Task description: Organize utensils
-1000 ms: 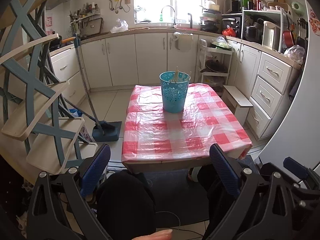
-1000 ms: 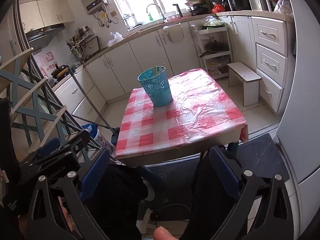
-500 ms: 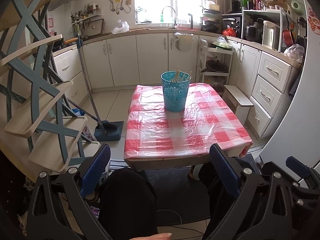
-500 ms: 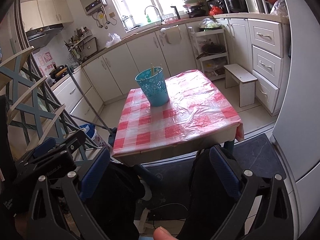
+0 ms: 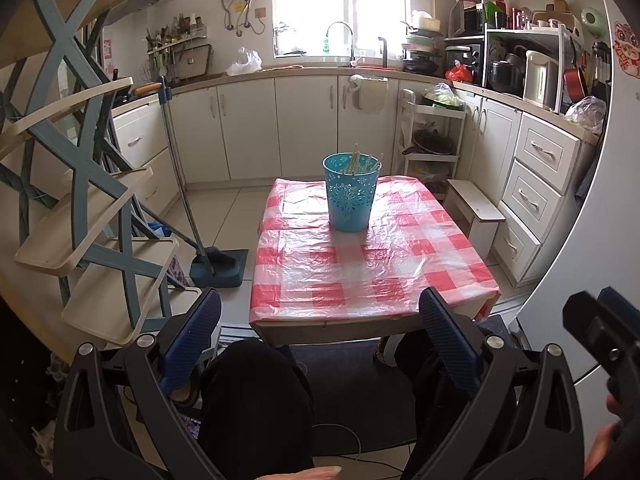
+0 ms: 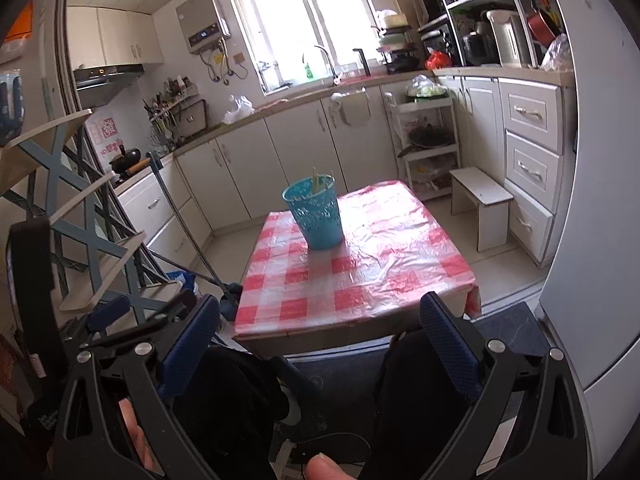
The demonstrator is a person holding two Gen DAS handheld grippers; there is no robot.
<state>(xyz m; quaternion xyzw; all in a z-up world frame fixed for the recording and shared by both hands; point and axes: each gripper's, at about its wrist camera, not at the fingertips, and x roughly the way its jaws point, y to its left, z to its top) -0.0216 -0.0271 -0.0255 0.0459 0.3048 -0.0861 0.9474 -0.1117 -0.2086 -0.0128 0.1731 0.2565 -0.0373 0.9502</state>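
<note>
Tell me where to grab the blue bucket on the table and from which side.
Grip the blue bucket by its open rim, coming straight down from above with one finger inside and one outside. It stands upright and looks too wide for the jaws to span its body. Take the near rim, since the chopsticks lean toward the back.

Both views slightly higher, table [image 5: 372, 264] farther.

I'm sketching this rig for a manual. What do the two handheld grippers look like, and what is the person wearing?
Both the left gripper and the right gripper share one design: black plastic frames with triangular cut-outs and silver bolts, carrying two long fingers faced with ribbed dark-blue pads. The person wears black trousers. A thin cable lies on the floor below.
</note>
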